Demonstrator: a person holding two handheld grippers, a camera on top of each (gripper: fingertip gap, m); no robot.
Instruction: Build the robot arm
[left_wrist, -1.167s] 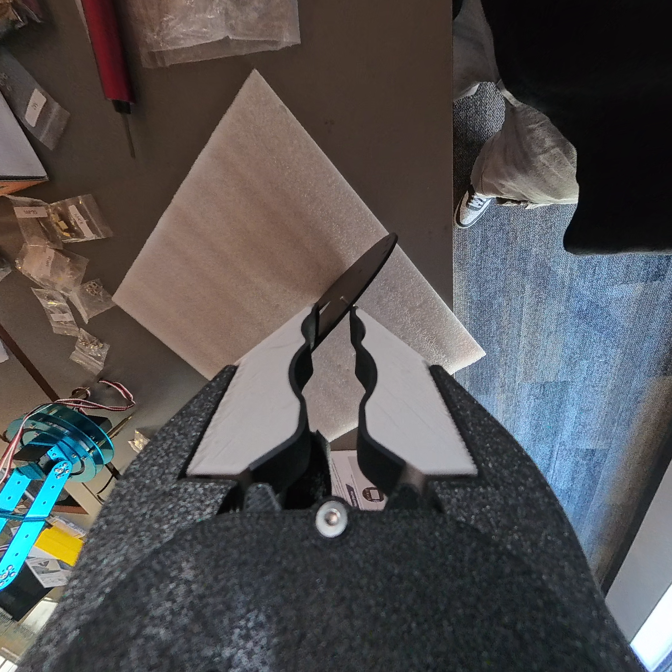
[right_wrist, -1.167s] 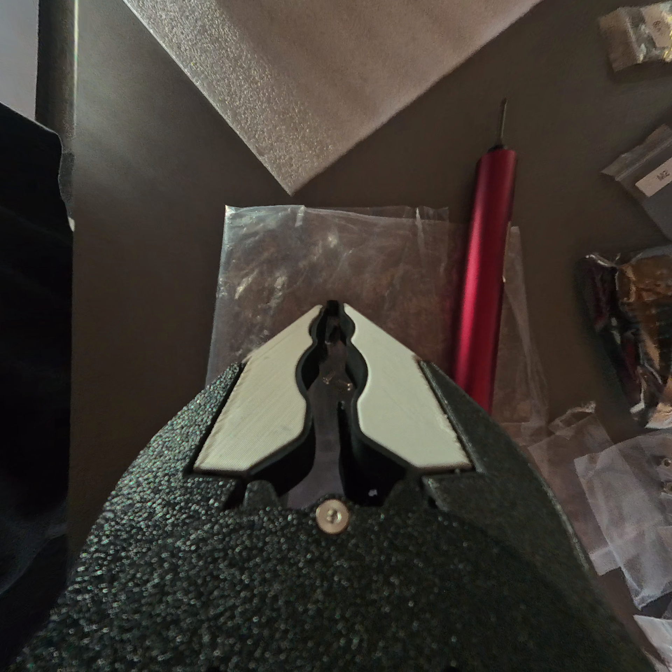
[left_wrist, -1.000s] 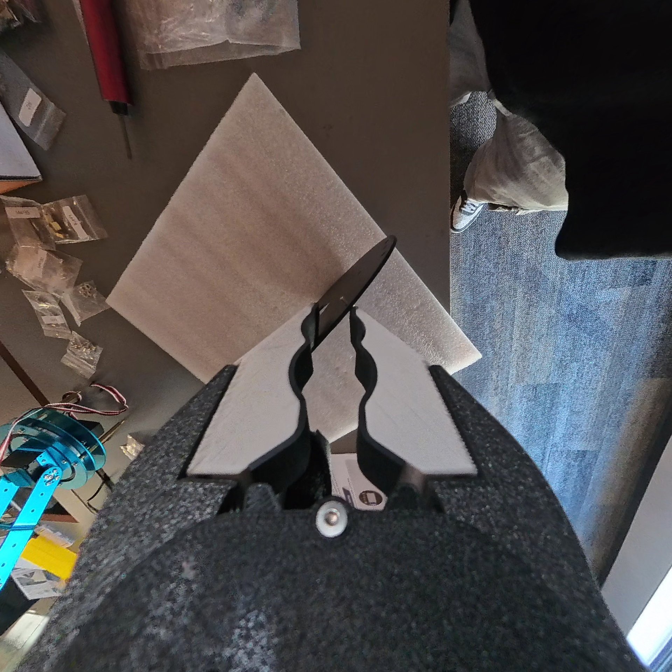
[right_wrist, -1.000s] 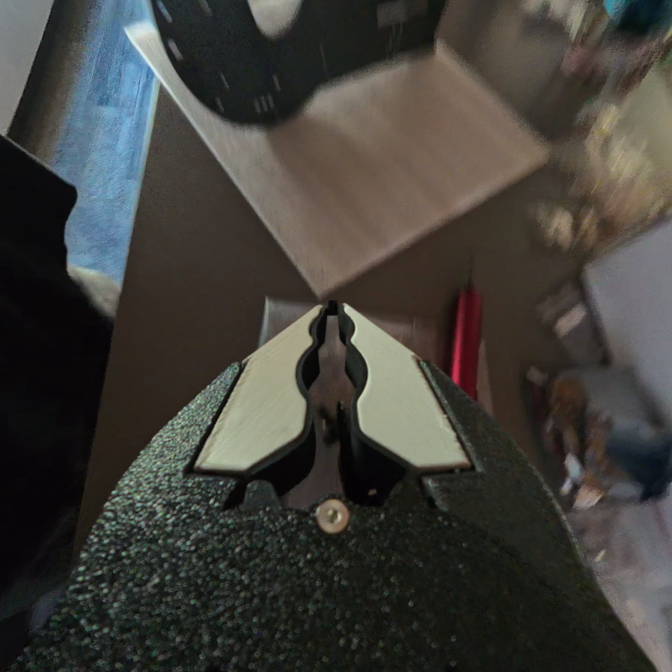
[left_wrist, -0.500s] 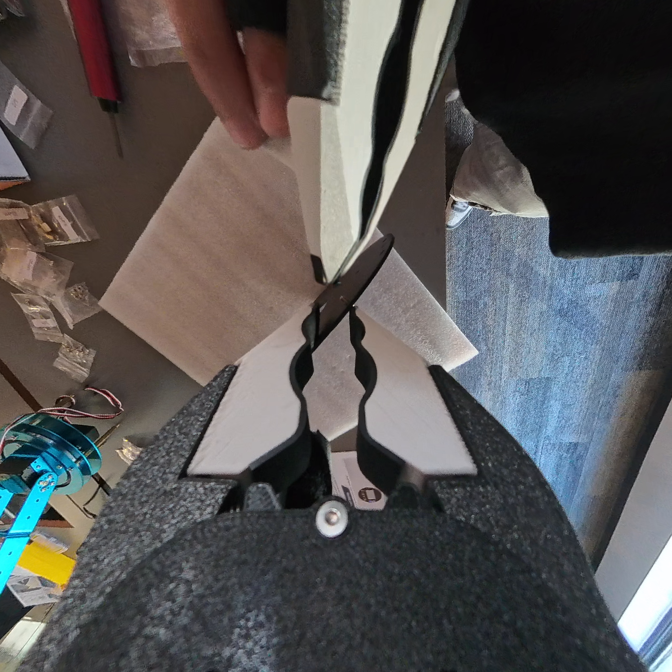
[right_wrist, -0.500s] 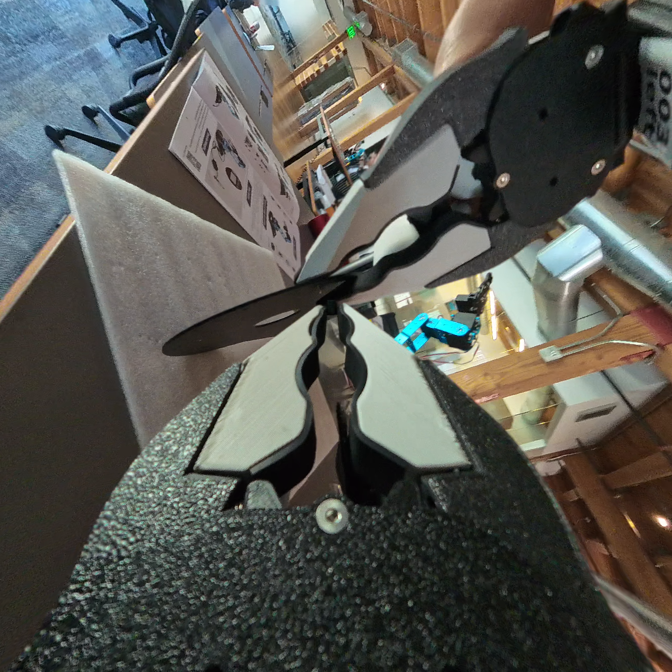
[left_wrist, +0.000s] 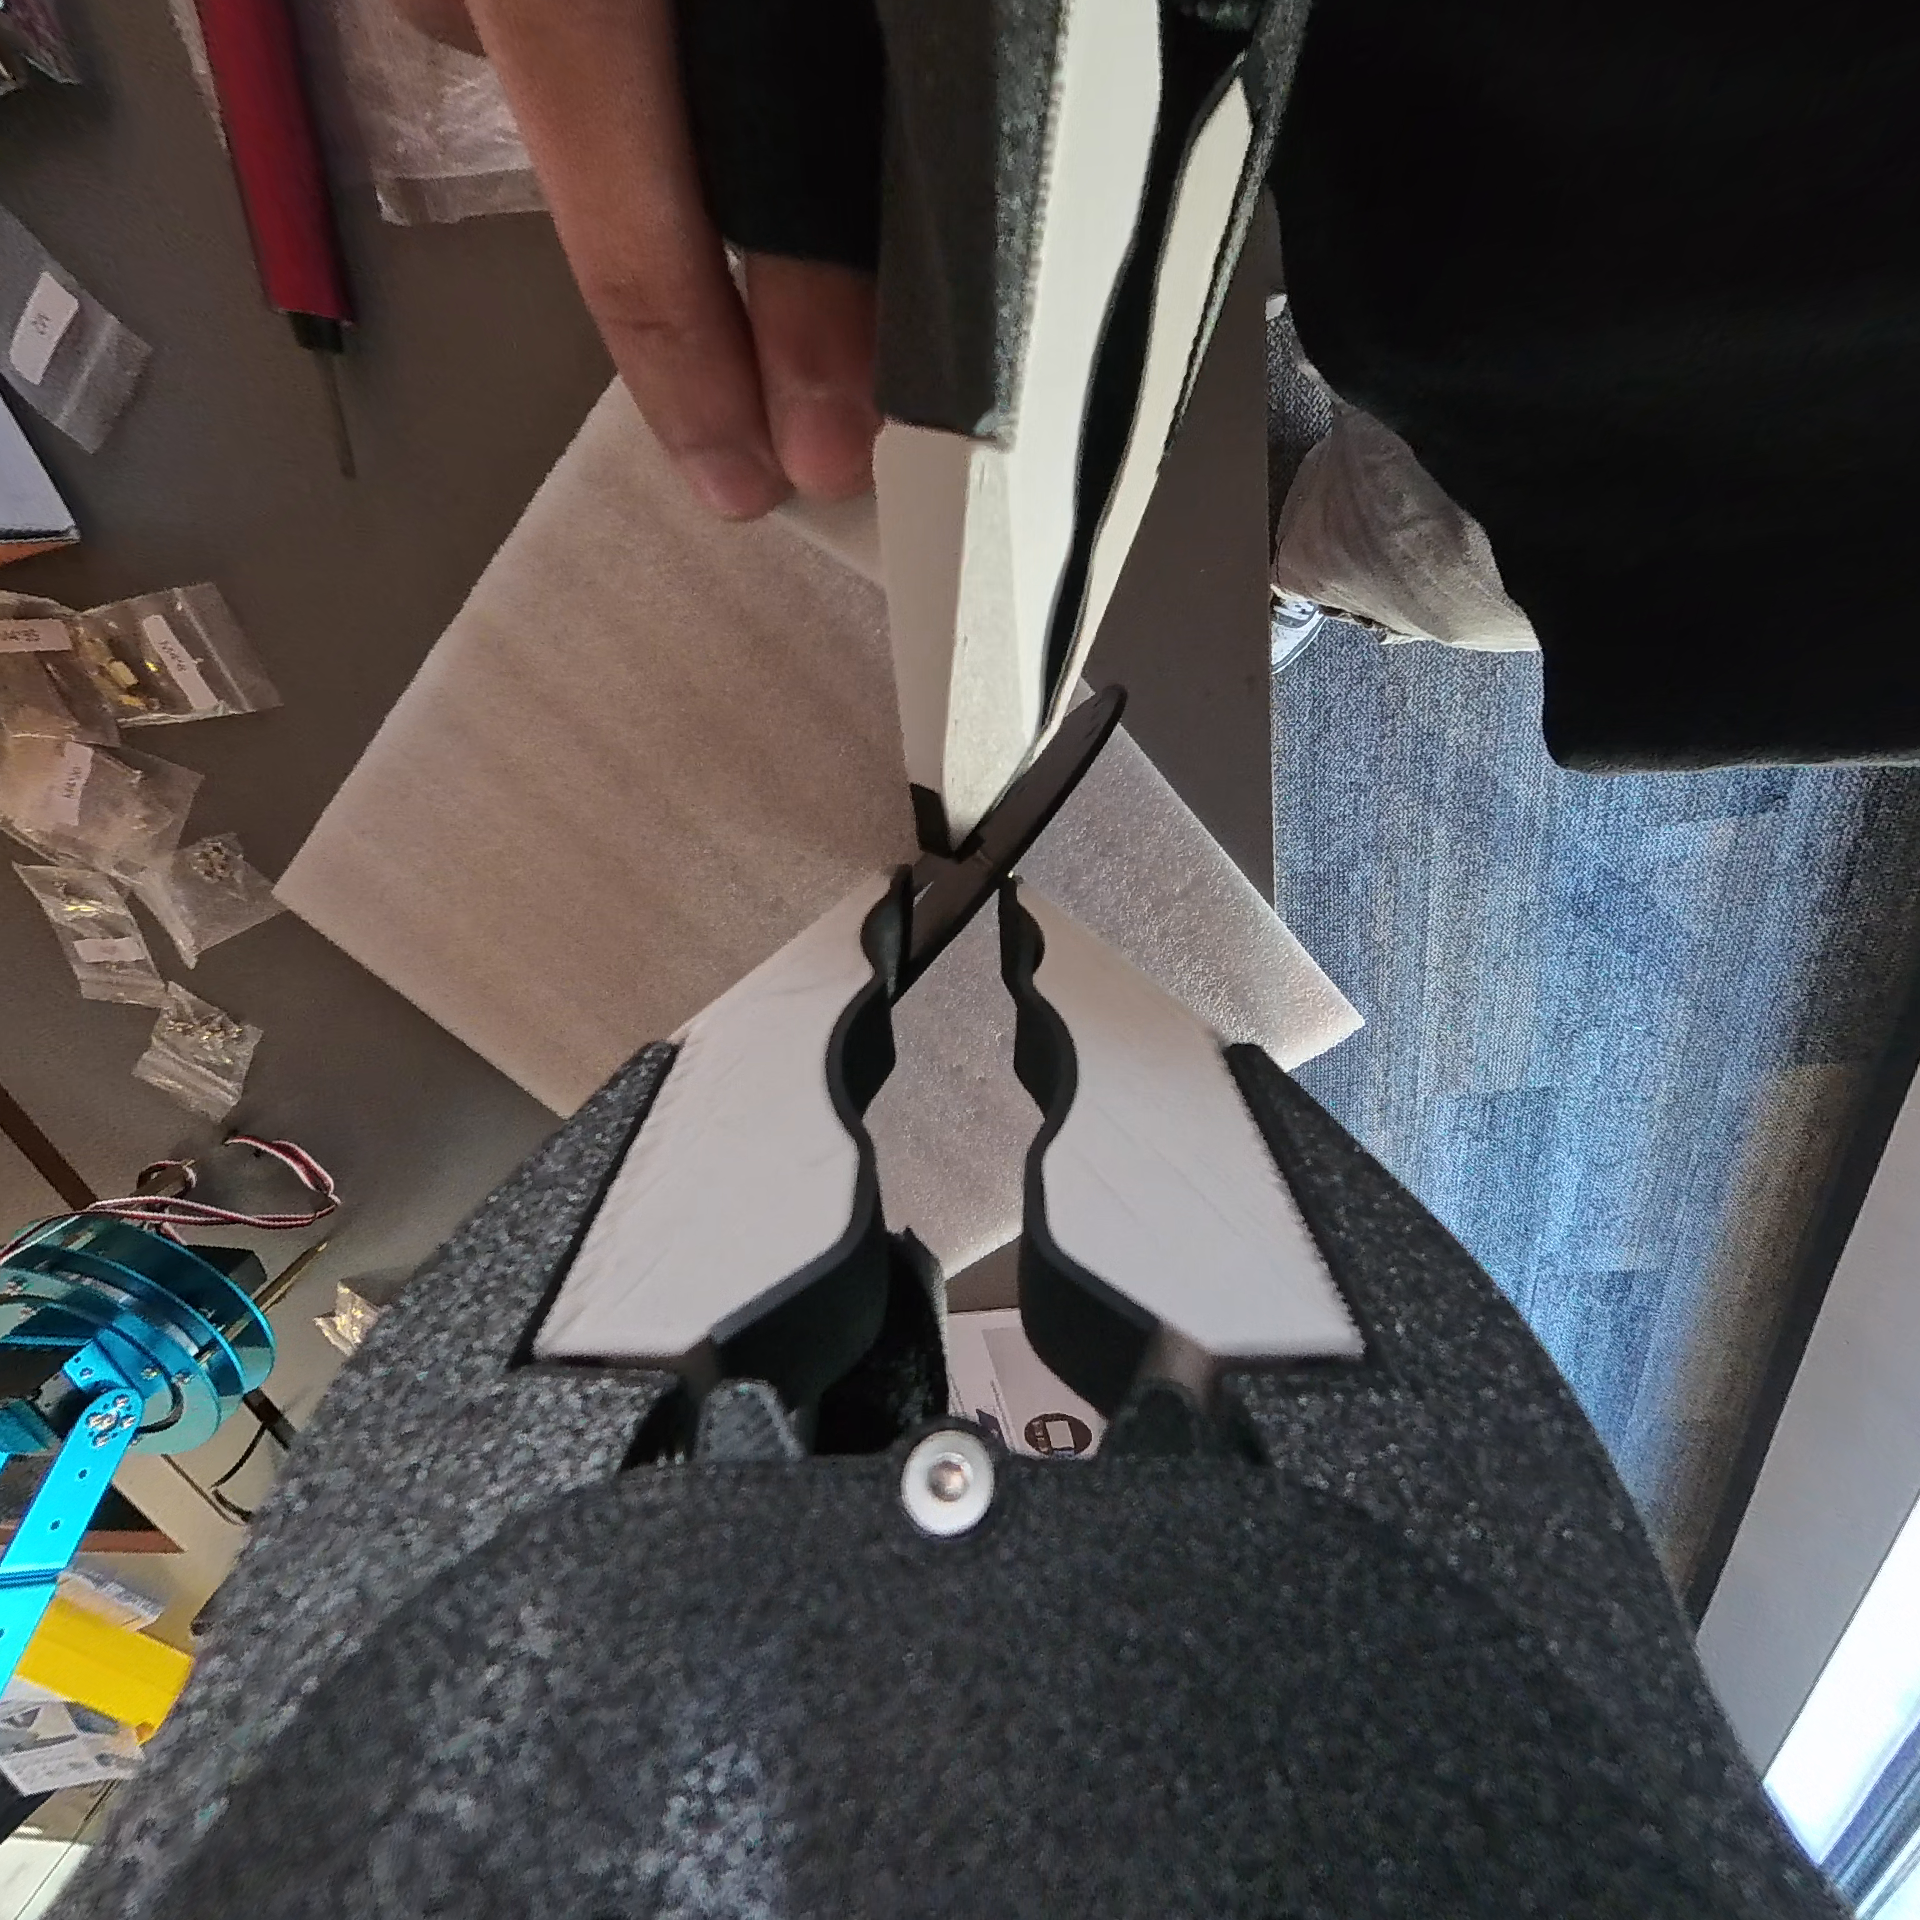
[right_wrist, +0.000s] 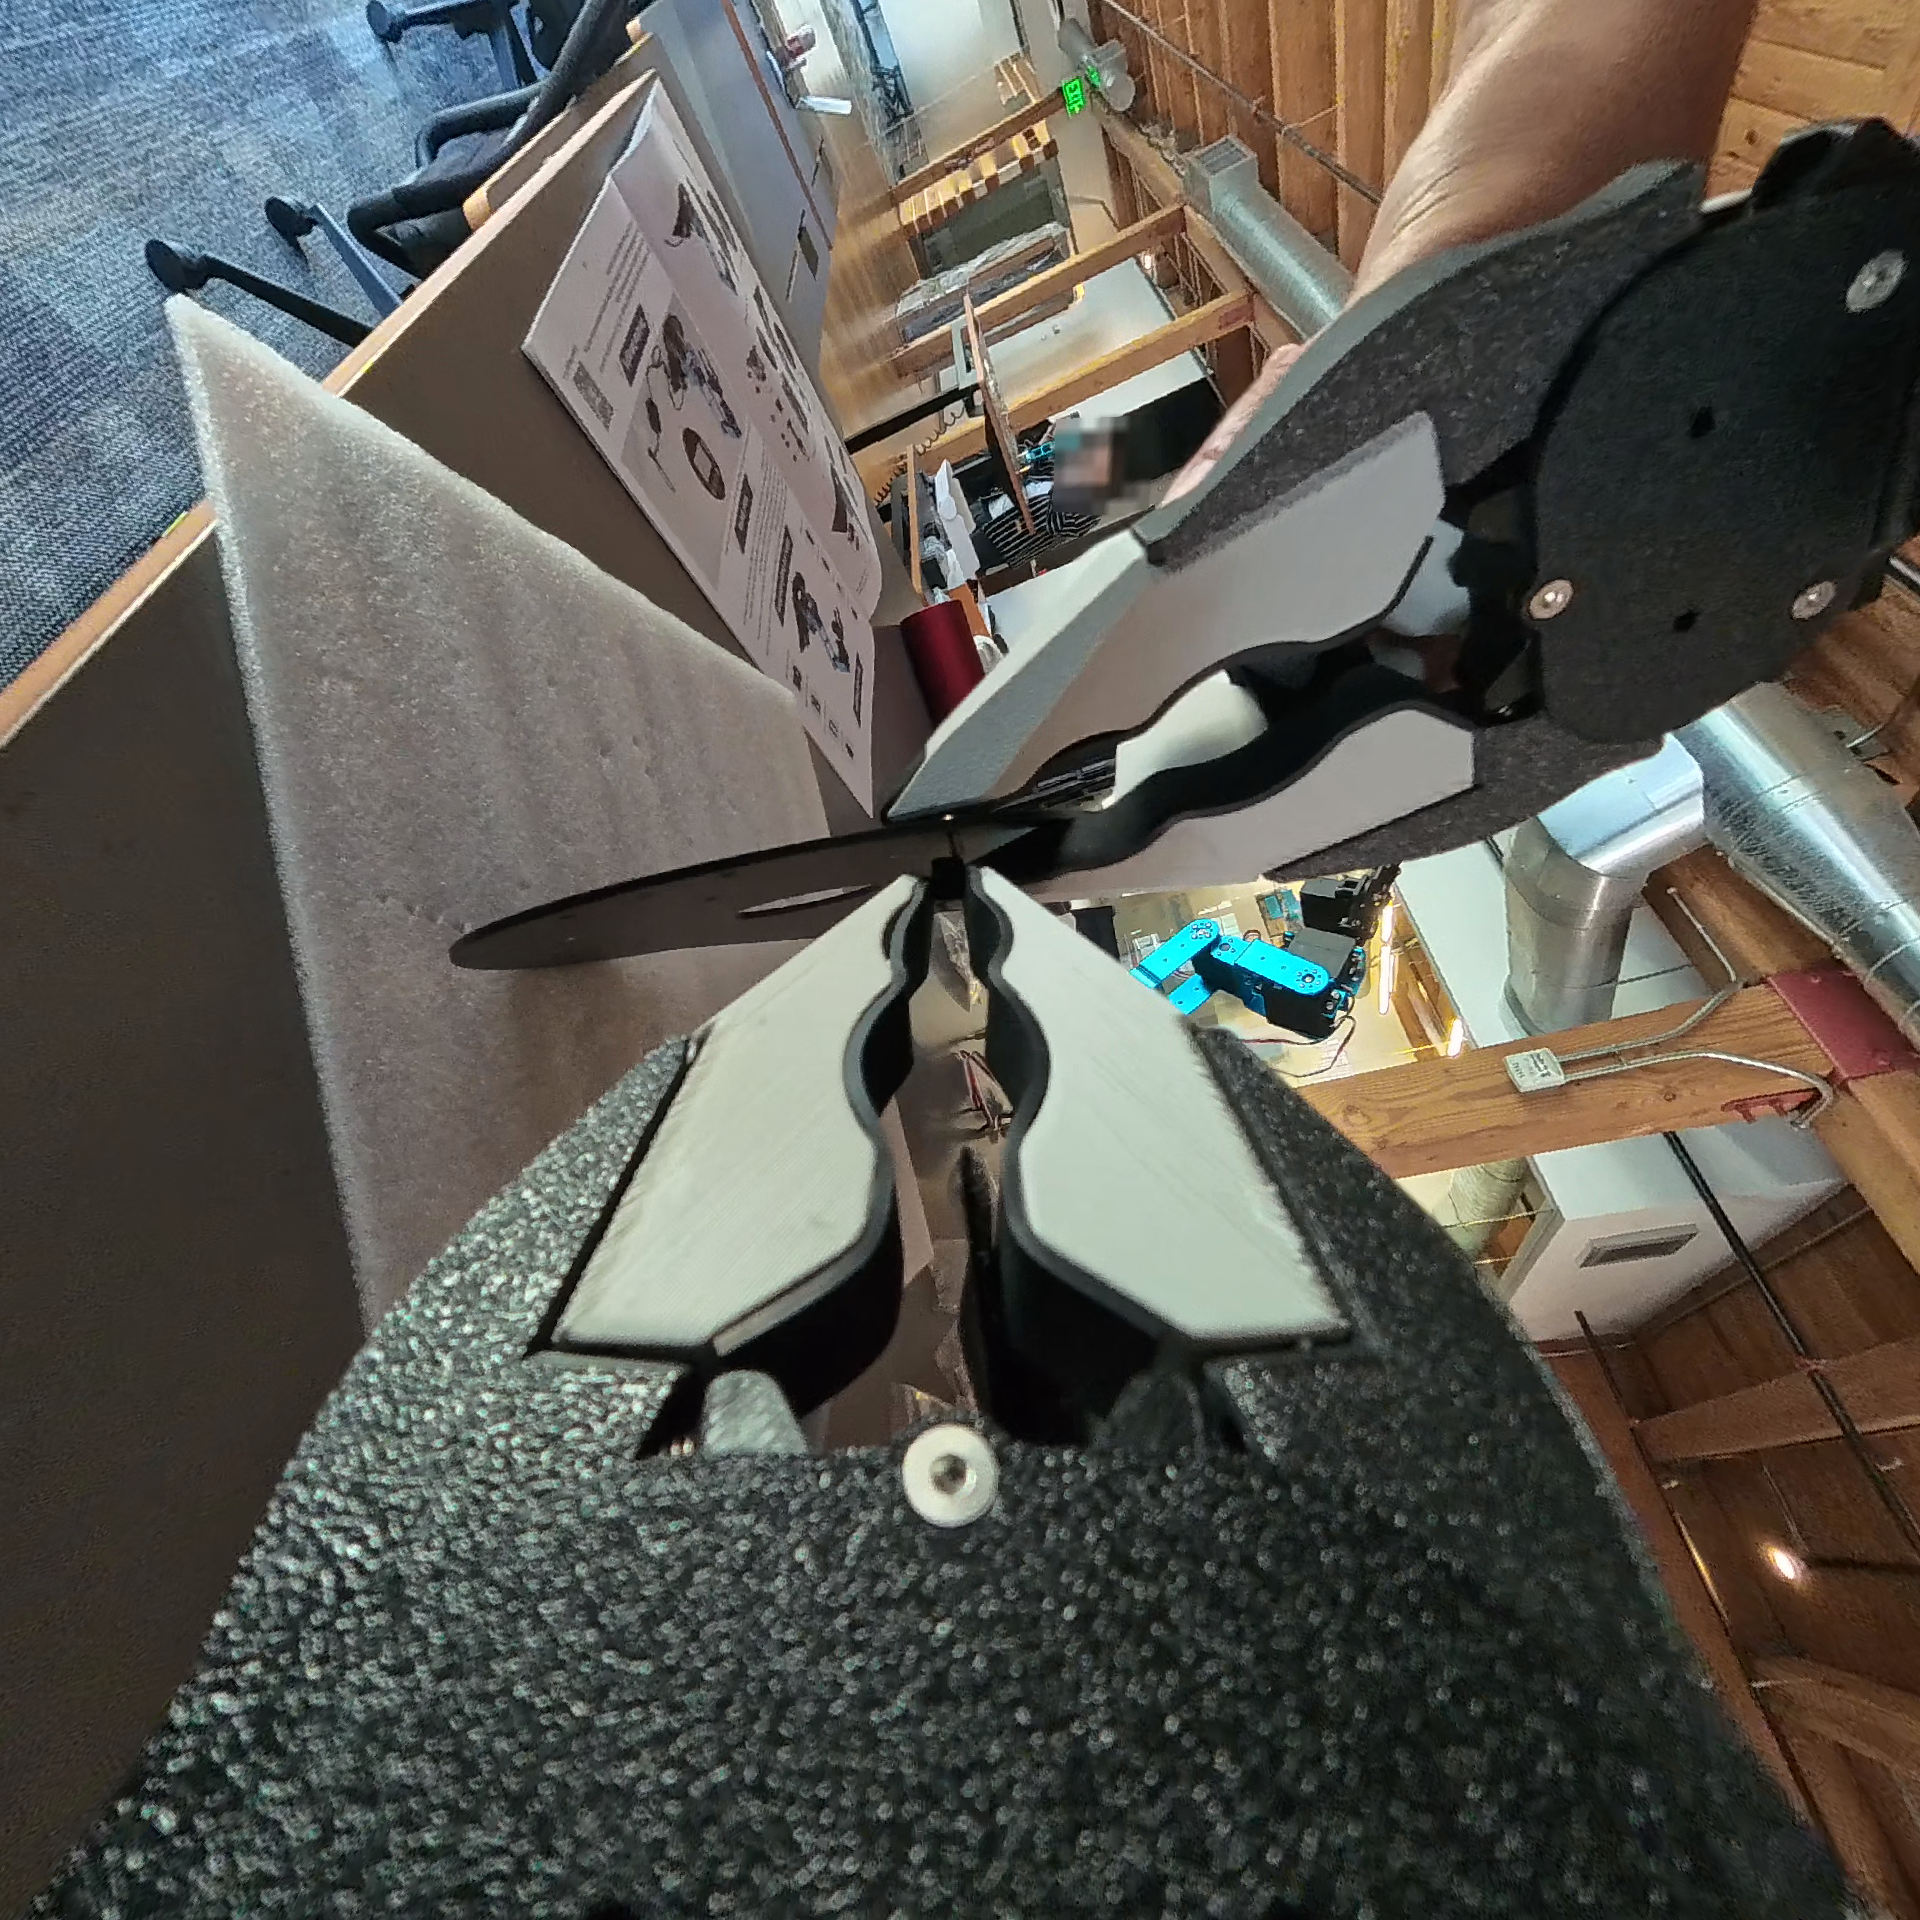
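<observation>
Left gripper (left_wrist: 954, 883) clamped on the rim of a thin black disc (right_wrist: 665, 902), holding it edge-on above the white foam sheet (left_wrist: 623, 748), seemingly so the right gripper (right_wrist: 948, 883), fingertips nearly together on a small dark fastener, meets the disc's edge squarely.

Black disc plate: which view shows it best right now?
Right wrist view: the black disc plate shows its broad face and curved rim over the foam sheet, pinched by the left gripper. Left wrist view shows it edge-on, a thin dark strip.
</observation>
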